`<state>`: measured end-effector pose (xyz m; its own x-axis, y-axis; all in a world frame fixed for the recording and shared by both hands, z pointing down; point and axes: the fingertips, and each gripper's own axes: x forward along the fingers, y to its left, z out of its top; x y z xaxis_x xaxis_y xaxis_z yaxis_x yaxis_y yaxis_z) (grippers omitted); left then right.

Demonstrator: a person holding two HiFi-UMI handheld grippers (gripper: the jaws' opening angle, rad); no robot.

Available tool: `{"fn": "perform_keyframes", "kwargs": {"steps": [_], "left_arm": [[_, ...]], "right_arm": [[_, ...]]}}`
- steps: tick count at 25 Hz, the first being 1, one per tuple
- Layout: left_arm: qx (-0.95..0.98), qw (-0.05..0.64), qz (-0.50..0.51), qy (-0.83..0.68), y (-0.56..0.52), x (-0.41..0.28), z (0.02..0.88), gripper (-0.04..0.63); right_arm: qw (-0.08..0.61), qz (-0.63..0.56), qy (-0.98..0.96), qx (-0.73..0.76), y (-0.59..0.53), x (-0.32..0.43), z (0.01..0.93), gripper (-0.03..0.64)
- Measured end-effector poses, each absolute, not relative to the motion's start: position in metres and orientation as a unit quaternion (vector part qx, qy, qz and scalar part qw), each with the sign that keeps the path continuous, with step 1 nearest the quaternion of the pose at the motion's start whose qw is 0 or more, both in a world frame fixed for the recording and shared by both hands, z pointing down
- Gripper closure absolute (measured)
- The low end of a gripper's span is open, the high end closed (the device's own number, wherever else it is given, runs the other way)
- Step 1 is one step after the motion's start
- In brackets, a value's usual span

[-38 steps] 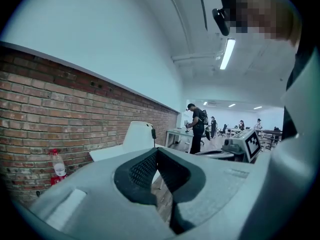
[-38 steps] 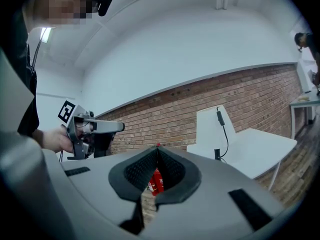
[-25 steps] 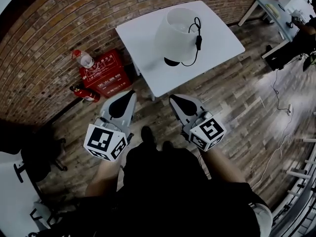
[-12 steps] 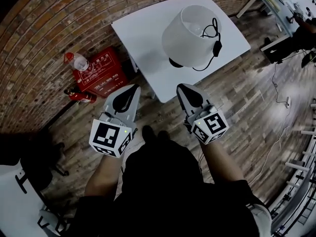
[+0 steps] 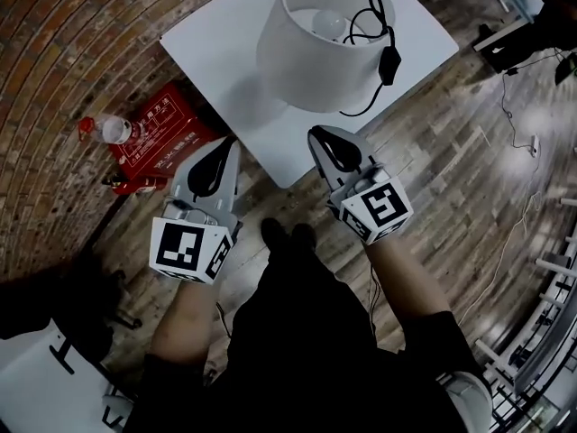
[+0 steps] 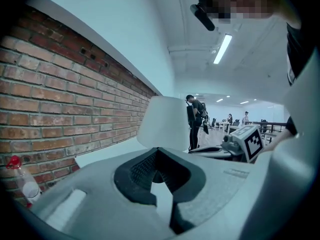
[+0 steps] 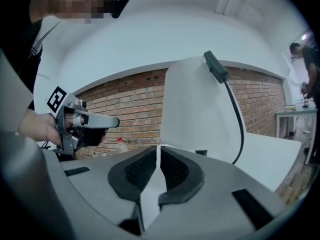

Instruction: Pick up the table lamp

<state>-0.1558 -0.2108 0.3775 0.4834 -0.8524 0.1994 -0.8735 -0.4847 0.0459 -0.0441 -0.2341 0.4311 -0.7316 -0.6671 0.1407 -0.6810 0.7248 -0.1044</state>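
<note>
The left gripper's [image 6: 156, 151] jaws are closed, tip to tip, with nothing between them. The right gripper's [image 7: 159, 148] jaws are closed too, and they hold nothing. Both grippers point up the frame in the head view, toward the table lamp [image 5: 311, 52].

The lamp stands on a white table [image 5: 212, 52] at the top middle of the head view. It has a big white shade, and the bulb [image 5: 329, 25] shows inside it from above. A black cord hangs over the rim of the shade, and its switch [image 5: 389, 63] dangles on the shade's right side. The right gripper is just below the table's near edge. The left gripper is lower left of it, over the wooden floor. Neither one touches the lamp.

The step now, I think, is reaching for the lamp. To do it well, the jaws should open before they get close. One gripper on each side would keep the lamp from tipping. The shade looks thin and soft, so a gentle squeeze is best. The stand is hidden under the shade here. The loose cord could catch, so the right gripper should go around it.

A red box [image 5: 158, 133] and a bottle [image 5: 106, 129] sit on the floor at the left, by the brick wall.
</note>
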Motion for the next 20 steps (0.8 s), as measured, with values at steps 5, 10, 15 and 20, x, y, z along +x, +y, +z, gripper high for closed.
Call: {"fn": "perform_keyframes", "kwargs": {"steps": [5,10,15,20], "left_arm": [[0.864,0.076,0.087,-0.489,-0.229,-0.142,0.411,0.592],[0.865,0.088,0.084,-0.487,-0.249,-0.131,0.433,0.592],[0.867,0.084,0.083,-0.484,-0.266,-0.120,0.447,0.592],[0.868,0.087,0.088,-0.481,-0.274,-0.113,0.459,0.592]], "right_arm": [[0.051,0.073,-0.920,0.382,-0.246,-0.040,0.461,0.572],[0.030,0.068,-0.912,0.404,-0.267,-0.041,0.476,0.534],[0.015,0.058,-0.905,0.421,-0.287,-0.042,0.487,0.513],[0.013,0.052,-0.898,0.437,-0.304,-0.036,0.500,0.461]]}}
